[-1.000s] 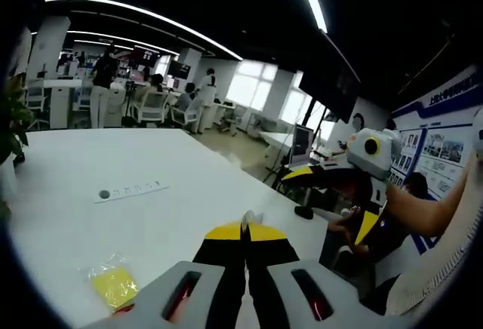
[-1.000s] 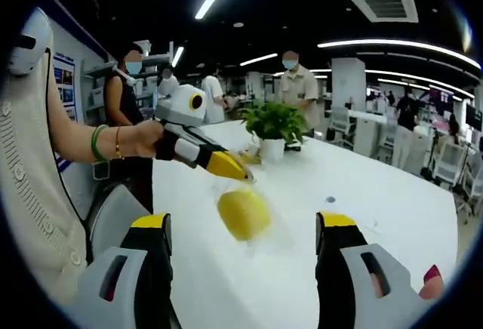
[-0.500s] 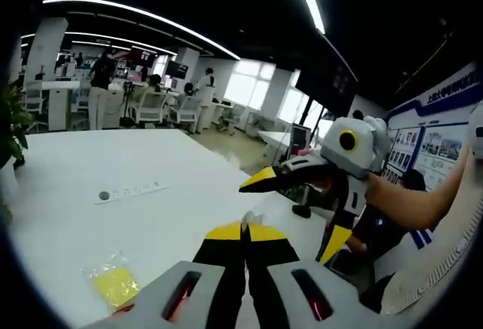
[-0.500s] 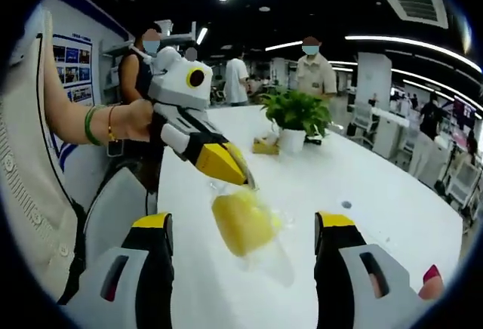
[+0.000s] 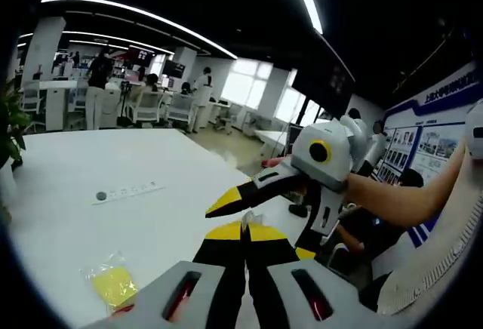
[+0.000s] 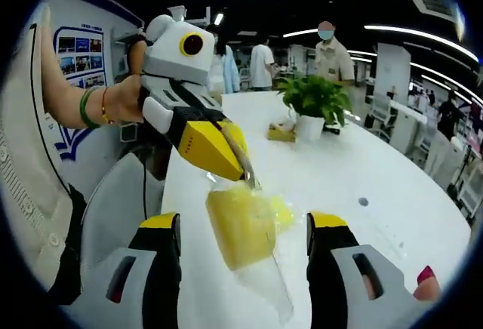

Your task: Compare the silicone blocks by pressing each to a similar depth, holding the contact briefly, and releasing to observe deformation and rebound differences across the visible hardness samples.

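Two yellow silicone blocks show, each in a clear plastic bag. One bagged yellow block [image 6: 240, 225] hangs in the air above the white worktop [image 6: 355, 170], pinched by the top of its bag in the left gripper [image 6: 245, 172], whose jaws are closed together on the film. It dangles between the wide-apart, empty jaws of the right gripper [image 6: 243, 232]. The other bagged yellow block [image 5: 113, 284] lies flat on the worktop, well apart from both tools. In the left gripper view the right gripper reaches in from the right. The hanging block looks light and soft, and the bag is probably slippery, so a squeeze across its broad faces seems safer than gripping film. Its long axis hangs roughly downward from the pinch, tilting slightly, lower end toward the worktop.
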The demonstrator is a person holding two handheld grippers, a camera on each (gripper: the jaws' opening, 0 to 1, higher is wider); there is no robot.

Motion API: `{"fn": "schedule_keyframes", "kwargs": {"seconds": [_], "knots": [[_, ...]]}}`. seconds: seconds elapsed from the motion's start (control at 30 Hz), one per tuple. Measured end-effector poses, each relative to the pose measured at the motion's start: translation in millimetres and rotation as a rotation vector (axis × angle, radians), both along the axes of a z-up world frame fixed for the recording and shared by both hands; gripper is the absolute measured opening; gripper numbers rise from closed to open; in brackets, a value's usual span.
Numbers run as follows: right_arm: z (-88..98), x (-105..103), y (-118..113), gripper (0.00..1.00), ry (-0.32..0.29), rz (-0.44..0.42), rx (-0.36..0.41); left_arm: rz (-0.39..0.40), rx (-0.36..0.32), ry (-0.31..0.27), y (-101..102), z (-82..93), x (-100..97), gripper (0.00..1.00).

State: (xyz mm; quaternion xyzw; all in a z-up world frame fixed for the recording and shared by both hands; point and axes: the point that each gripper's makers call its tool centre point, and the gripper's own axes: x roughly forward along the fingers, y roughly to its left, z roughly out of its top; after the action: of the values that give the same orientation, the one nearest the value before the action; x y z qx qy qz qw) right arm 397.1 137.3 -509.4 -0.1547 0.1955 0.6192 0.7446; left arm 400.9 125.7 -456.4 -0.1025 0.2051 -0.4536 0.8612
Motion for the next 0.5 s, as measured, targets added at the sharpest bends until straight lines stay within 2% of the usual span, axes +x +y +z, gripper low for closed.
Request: {"fn": "schedule_keyframes", "kwargs": {"seconds": [0.5], "knots": [[-19.5, -3.5, 11.5, 0.48, 0.048, 0.078, -0.044, -0.027, -0.019, 0.011, -6.0, 1.9, -2.5, 0.0]]}}
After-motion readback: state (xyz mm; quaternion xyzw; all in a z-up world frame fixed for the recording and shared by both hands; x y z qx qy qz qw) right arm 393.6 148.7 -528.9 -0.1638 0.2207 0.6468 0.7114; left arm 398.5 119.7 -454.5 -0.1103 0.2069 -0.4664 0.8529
